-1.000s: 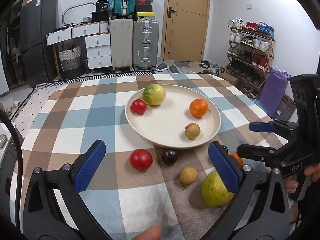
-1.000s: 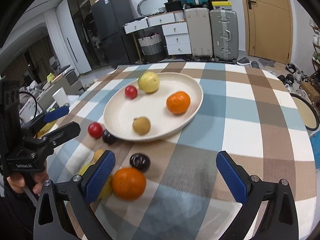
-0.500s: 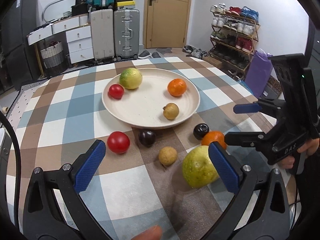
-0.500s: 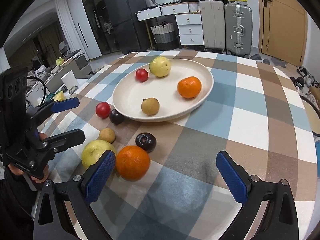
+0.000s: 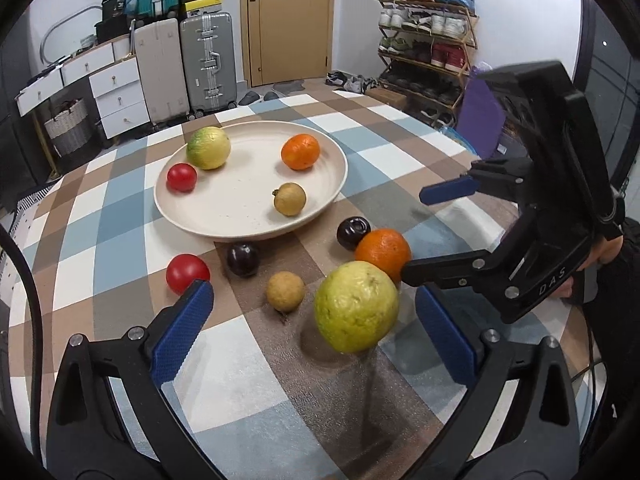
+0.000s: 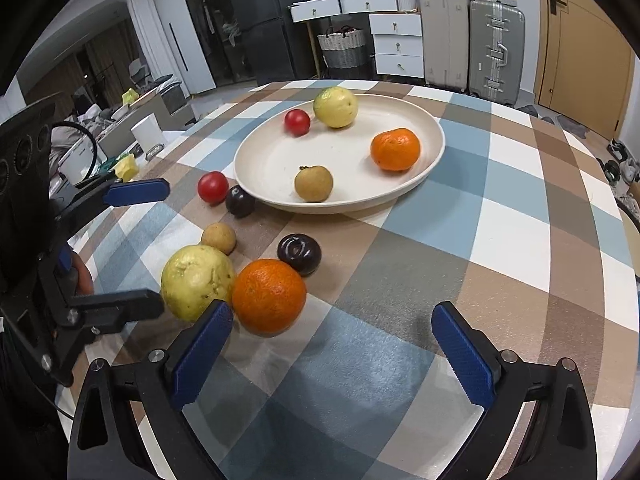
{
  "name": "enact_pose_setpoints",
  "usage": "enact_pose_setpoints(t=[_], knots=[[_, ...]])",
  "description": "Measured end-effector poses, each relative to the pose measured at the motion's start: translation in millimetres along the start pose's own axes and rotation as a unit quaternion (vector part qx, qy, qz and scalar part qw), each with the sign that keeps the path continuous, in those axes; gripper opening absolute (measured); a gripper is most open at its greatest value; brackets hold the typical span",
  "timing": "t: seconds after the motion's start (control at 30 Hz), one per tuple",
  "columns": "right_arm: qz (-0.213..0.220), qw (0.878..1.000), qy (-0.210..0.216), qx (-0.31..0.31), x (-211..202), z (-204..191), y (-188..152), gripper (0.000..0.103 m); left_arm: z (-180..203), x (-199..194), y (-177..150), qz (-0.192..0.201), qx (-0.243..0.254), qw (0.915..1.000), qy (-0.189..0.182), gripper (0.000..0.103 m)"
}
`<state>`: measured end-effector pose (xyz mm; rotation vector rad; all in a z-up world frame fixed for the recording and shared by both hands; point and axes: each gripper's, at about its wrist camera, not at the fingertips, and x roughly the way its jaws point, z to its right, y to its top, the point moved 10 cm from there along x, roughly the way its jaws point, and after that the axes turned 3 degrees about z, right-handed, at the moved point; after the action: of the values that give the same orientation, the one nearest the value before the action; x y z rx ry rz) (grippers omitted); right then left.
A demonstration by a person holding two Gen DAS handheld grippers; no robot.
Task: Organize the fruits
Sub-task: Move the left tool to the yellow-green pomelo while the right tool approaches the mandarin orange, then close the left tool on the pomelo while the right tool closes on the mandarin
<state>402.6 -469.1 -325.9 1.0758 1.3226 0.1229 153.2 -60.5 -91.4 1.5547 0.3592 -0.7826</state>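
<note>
Centrally, cream plate (image 5: pixel 320 204) on checked tablecloth (image 6: pixel 520 240), holding yellow-green guava (image 5: pixel 208 148), small tomato (image 5: pixel 182 177), mandarin (image 5: pixel 300 152) and brown longan (image 5: pixel 289 199). Loose on cloth in front: tomato (image 5: pixel 187 273), dark plum (image 5: pixel 243 259), longan (image 5: pixel 285 291), large guava (image 5: pixel 355 306), orange (image 6: pixel 269 295), second plum (image 6: pixel 299 253). Left gripper (image 5: pixel 316 336) spread wide, empty, guava between fingers. Right gripper (image 6: pixel 332 354) likewise spread, empty, orange just beside left finger. Behind: suitcases (image 5: pixel 208 68), shoe rack (image 5: pixel 424 40).
</note>
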Motion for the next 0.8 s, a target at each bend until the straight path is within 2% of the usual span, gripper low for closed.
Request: enact_pose_setpoints(t=[0.13,0.47,0.67,0.8], knots=[[-0.007,1.000,-0.003,-0.012,3.2,-4.6,-2.6,0.097,3.7,3.6,-4.7,-0.010,0.012,0.9999,0.004,0.100],[-0.005,0.999,-0.002,-0.036,4.8,-17.1,-3.2,0.082,-3.1,10.9,-10.1,-0.026,0.005,0.9996,0.009,0.097],[-0.004,0.999,0.004,-0.044,6.5,-22.4,-2.8,0.075,2.6,16.2,-13.9,-0.035,0.012,0.9993,-0.001,0.089],[-0.004,0.999,0.008,-0.048,7.6,-25.2,-2.9,0.068,8.2,19.5,-17.1,-0.041,0.017,0.9990,-0.006,0.079]])
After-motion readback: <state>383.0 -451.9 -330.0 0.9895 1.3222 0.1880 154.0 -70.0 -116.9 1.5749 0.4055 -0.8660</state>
